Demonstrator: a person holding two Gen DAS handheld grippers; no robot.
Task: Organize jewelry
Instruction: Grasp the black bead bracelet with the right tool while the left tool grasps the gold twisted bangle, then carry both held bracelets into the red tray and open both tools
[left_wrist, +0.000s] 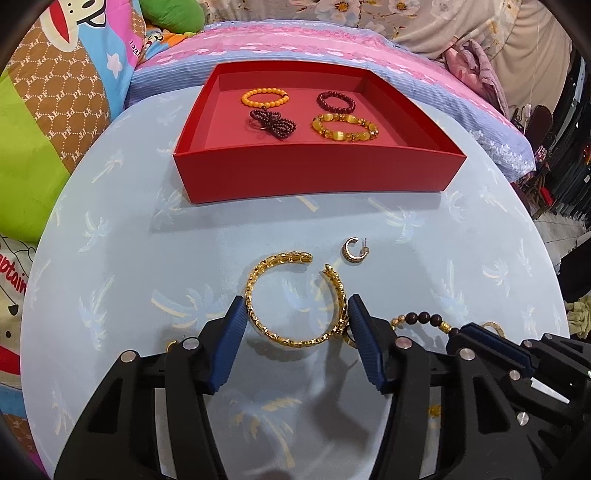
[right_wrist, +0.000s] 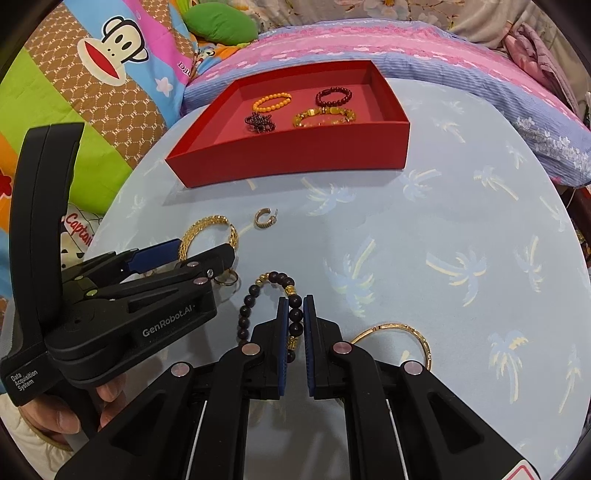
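Left fingers (left_wrist: 295, 332) apart around the gold cuff bangle (left_wrist: 295, 295) on the table (left_wrist: 443, 258), pads at its flanks. We should squeeze across the band, not the gap. Right fingers (right_wrist: 295, 321) clamped on the dark bead bracelet (right_wrist: 295, 317); red tray (right_wrist: 295, 158) ahead.

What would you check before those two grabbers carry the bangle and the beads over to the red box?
1. Right gripper clamped on the dark bead bracelet: ok.
2. Left gripper gripping the gold bangle: not ok; it straddles it, pads not pressing.
3. Free floor in the red box: ok, near half empty.
4. Small ring clear of the bangle: cannot tell.
5. Earring clear of both grippers: ok.
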